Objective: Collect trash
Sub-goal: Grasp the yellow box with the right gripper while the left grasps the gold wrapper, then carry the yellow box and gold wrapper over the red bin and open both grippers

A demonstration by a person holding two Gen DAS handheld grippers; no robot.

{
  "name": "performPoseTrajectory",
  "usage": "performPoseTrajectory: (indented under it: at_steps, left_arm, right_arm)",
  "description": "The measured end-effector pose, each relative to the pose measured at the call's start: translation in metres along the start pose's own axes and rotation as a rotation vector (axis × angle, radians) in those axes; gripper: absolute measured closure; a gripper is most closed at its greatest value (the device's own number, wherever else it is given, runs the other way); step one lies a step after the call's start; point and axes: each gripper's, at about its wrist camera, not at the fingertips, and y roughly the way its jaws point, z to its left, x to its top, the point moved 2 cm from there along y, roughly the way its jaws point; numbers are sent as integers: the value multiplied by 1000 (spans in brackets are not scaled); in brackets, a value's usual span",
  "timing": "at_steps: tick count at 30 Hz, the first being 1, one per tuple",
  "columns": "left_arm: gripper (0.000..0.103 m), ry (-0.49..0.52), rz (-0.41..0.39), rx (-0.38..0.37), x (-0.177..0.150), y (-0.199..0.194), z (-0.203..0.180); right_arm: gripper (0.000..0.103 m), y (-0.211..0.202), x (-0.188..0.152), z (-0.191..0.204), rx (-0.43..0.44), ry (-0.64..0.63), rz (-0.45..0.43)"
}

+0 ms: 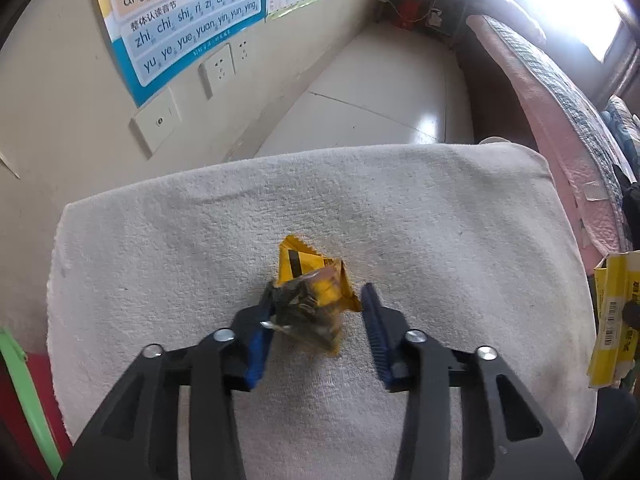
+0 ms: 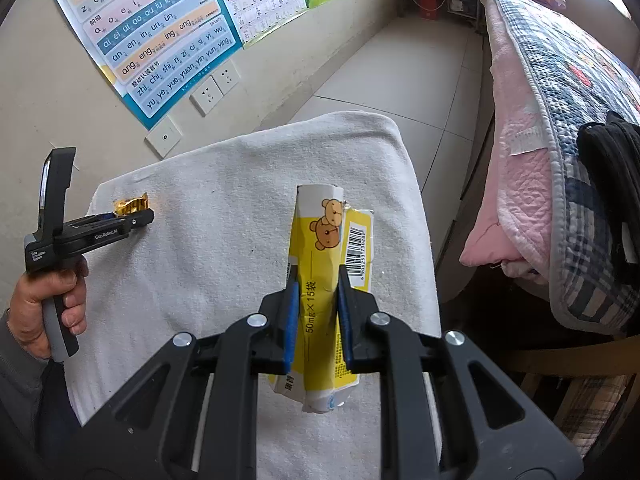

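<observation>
A crumpled yellow snack wrapper (image 1: 308,268) sits on the white towel (image 1: 420,216). My left gripper (image 1: 318,292) is down around it, and both blue pads touch its sides. The right wrist view shows that gripper (image 2: 140,216) at the towel's left edge, held by a person's hand (image 2: 52,300), with the wrapper (image 2: 132,204) at its tips. My right gripper (image 2: 316,272) is shut on a flattened yellow and white carton (image 2: 320,236) printed with bears and a barcode, held above the towel (image 2: 220,200). The carton (image 1: 612,320) also shows at the right edge of the left wrist view.
The towel covers a raised surface that drops off at its edges. A bed with a pink quilt (image 2: 520,184) and a plaid cover stands close on the right. The wall on the left carries posters (image 2: 160,32) and sockets (image 2: 208,94). Tiled floor (image 1: 380,92) lies beyond.
</observation>
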Motion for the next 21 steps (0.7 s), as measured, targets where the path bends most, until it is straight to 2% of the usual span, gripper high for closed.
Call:
performPoseTrajectory:
  at_steps: [2,11,21]
  left_arm:
    - [72,2,-17,17,0,-9,-1]
    - [72,-5,-93,38,-15,-64,-1]
    - [72,-22,-94,62,-82,-123,17]
  right_arm:
    - [86,-1,-2,3,5,-2,-1]
    - [85,-18,-10,34,35,-43,-13]
    - [85,-41,-37,92,76,-139,-10]
